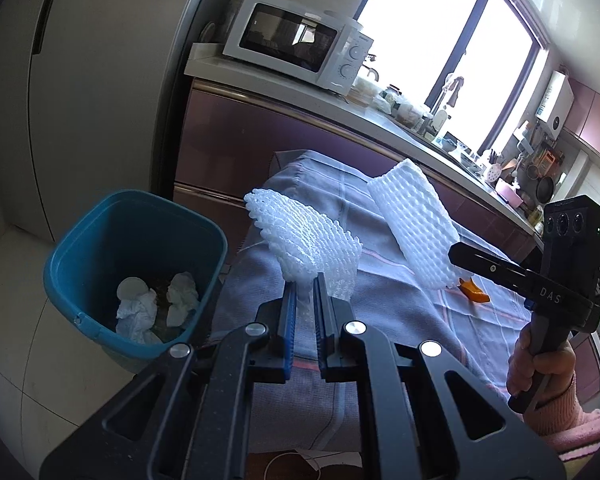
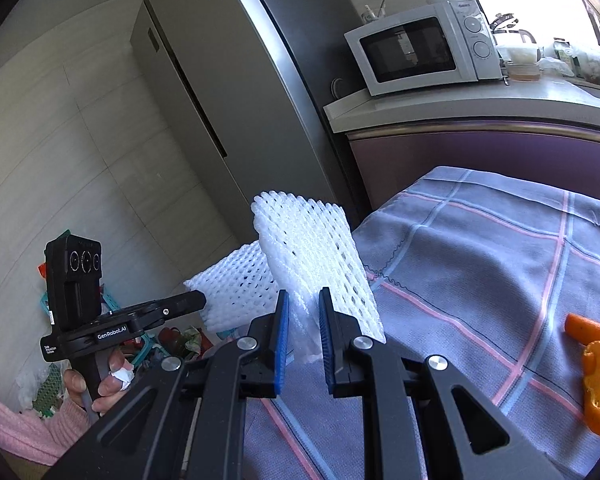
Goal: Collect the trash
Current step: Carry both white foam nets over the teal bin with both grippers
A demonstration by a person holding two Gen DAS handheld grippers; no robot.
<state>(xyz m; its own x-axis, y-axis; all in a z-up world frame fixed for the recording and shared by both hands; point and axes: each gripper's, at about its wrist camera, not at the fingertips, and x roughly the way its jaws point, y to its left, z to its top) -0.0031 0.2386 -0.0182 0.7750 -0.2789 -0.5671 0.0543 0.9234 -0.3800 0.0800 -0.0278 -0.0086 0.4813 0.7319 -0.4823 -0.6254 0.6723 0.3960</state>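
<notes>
My left claw (image 1: 305, 280) pinches a white foam net (image 1: 304, 240) just beside the blue bin (image 1: 80, 276) – my right claw (image 2: 304, 300) pinches another foam net (image 2: 316, 256) above the checked cloth (image 2: 480, 248); orange peel (image 2: 598, 384), probably, is cut off at the edge

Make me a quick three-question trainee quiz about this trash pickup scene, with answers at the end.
1. True or false: the blue bin is empty.
2. What does each gripper hold? A) orange peel B) white foam net C) tissue
3. What trash is left lying on the checked cloth?

Key:
1. False; crumpled tissues lie inside.
2. B; the left gripper clamps one foam net, the right gripper another.
3. Orange peel.
</notes>
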